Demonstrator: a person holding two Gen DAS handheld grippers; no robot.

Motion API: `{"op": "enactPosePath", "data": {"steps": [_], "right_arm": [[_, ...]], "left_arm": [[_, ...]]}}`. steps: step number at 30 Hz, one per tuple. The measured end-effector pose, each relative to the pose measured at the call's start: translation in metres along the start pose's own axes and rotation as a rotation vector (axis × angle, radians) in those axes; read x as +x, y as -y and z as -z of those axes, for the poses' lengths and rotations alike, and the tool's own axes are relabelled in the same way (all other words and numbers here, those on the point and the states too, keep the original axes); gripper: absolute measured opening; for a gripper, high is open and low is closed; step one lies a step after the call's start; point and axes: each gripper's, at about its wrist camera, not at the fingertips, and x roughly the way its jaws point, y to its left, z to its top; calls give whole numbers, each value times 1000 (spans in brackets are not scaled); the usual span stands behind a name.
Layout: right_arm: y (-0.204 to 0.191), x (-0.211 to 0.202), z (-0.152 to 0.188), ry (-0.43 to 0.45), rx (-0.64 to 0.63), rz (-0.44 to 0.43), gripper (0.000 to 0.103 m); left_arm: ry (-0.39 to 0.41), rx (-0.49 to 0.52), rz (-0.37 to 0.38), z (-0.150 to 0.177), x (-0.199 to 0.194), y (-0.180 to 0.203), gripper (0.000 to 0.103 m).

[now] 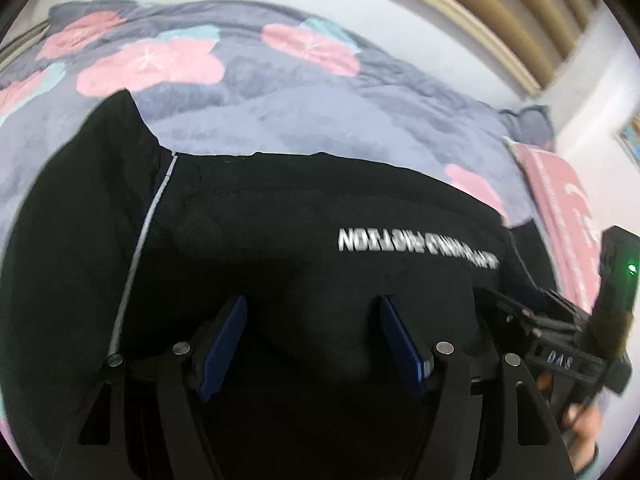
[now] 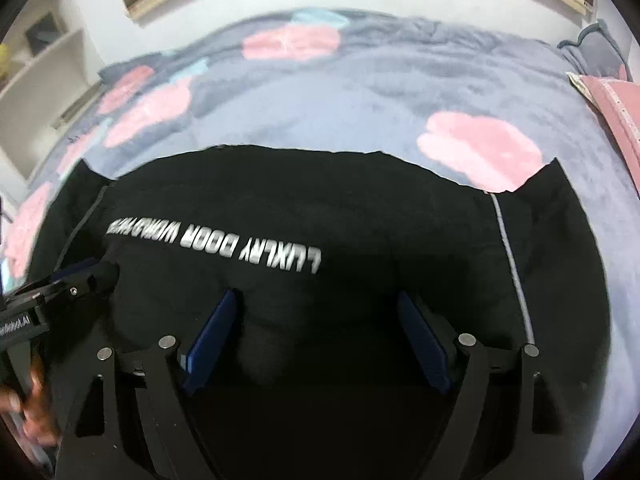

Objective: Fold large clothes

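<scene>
1. Bedroom setting: bed [image 1: 320,120] covered by a grey-blue blanket [image 2: 360,92] with pink flower patches; white wall and a wood-slat headboard [image 1: 500,12] behind; both frames motion-blurred.
2. Far left, right wrist view: white shelving [image 2: 44,52] beside the bed.
3. Black garment [image 1: 280,208] lies spread on the blanket, near edge under both grippers. White lettering across it reads upside down; thin white piping [image 1: 140,248] runs down one side seam.
4. Left gripper [image 1: 312,344]: jaws wide apart, blue pads [image 1: 224,344] over the black cloth, nothing between them.
5. Right gripper [image 2: 320,340]: jaws likewise wide apart over the garment, holding nothing. It also shows at the right edge of the left wrist view.
6. Far right: pink pillow [image 2: 616,108] at the bed's edge.
</scene>
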Motion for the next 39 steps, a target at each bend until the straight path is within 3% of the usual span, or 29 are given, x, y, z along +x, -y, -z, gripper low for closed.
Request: {"op": "enactPosePath", "data": {"steps": [5, 8, 11, 15, 18, 21, 23, 27, 31, 36, 37, 39], "right_arm": [[18, -55, 25, 67, 15, -62, 84], [40, -85, 40, 79, 48, -71, 84], [58, -108, 53, 95, 49, -25, 85], [80, -117, 63, 91, 68, 28, 85], [98, -109, 69, 71, 121, 19, 85], [118, -103, 77, 62, 173, -14, 85], [127, -89, 81, 33, 201, -32, 85], [143, -64, 86, -15, 250, -97, 85], [159, -38, 91, -54, 324, -203, 93], [162, -9, 92, -97, 335, -339, 97], [160, -8, 91, -94, 326, -348, 93], [154, -11, 91, -89, 312, -409, 75]], "left_arm": [[70, 44, 89, 14, -68, -18, 71], [123, 38, 72, 21, -106, -34, 71], [172, 19, 56, 24, -139, -60, 73], [189, -69, 28, 24, -154, -98, 77], [151, -162, 65, 25, -141, -125, 78], [33, -195, 100, 29, -102, -141, 78], [-1, -256, 104, 36, -76, -154, 78], [-14, -328, 249, 43, -43, -167, 78], [-123, -424, 425, 43, -7, -184, 80], [-180, -421, 462, 35, 0, -184, 80], [-177, -425, 462, 34, 1, -183, 80], [-139, -421, 462, 31, -3, -178, 60]]}}
